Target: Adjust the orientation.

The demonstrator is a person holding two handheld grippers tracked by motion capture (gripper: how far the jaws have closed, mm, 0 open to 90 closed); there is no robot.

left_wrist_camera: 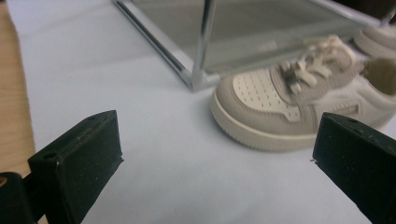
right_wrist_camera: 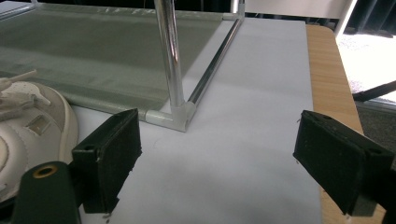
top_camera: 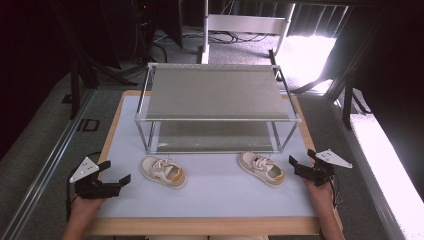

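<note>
Nothing's racked yet, probably just starting: both shoes sit on the desk in front of the shoe rack (top_camera: 215, 92), left shoe (top_camera: 163, 171) near my wide-open, empty left hand-held gripper (top_camera: 114, 179), right shoe (top_camera: 261, 169) beside my wide-open, empty right hand-held gripper (top_camera: 301, 160).

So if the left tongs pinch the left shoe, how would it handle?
The left shoe looks small and probably light, so it should lift easily. Its padded upper may give under a pinch, while the thick sole looks stiffer. The flat sole suggests it would slide rather than roll, and its loose laces could snag.
</note>
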